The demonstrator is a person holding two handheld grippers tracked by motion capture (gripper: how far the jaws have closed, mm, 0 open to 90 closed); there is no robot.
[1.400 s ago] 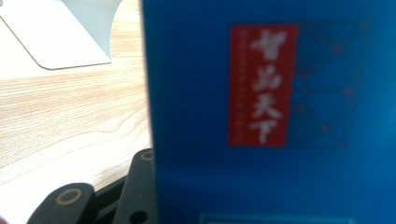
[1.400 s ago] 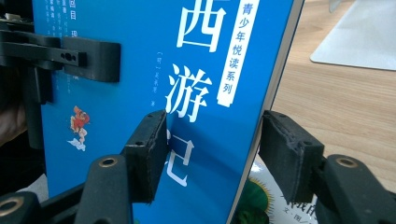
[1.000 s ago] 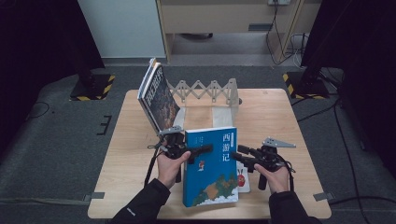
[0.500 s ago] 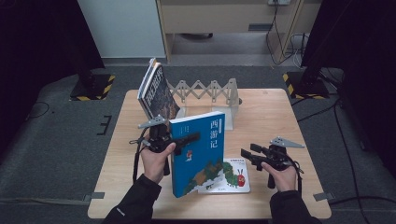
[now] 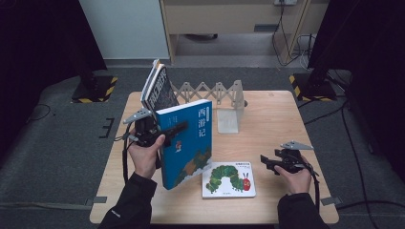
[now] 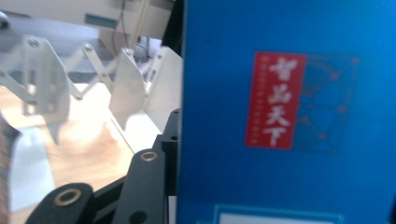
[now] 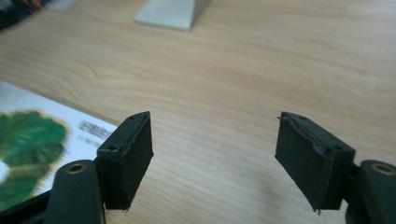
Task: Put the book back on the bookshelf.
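Holding the blue book (image 5: 185,143) upright above the bench (image 5: 282,119), our left gripper (image 5: 168,133) is clamped on the book's near-left edge, one black jaw lying across the front cover in the high view. In the left gripper view the blue book (image 6: 289,112) stands right against that jaw, its red label with white characters facing the camera, and the pale folding rack (image 6: 51,84) shows behind it. The book's lower corner hangs close to the bench top, tilted a little, and we cannot tell whether it touches the wood.

Our right gripper (image 5: 268,163) sits low over the right part of the bench, well apart from the blue book. Its jaws have just been opening and now stand apart with nothing between them; in the right gripper view we see bare wood in the gap of the right gripper (image 7: 215,149). Just beside it, toward the middle of the bench, the caterpillar picture book (image 5: 229,179) lies flat, face up, and its white corner shows next to one jaw as the caterpillar picture book (image 7: 32,144).

At the back of the bench the folding rack (image 5: 210,93) stretches across, with a grey bookend (image 5: 230,117) at its right end and a dark book (image 5: 160,93) leaning at its left end, just behind the blue one.
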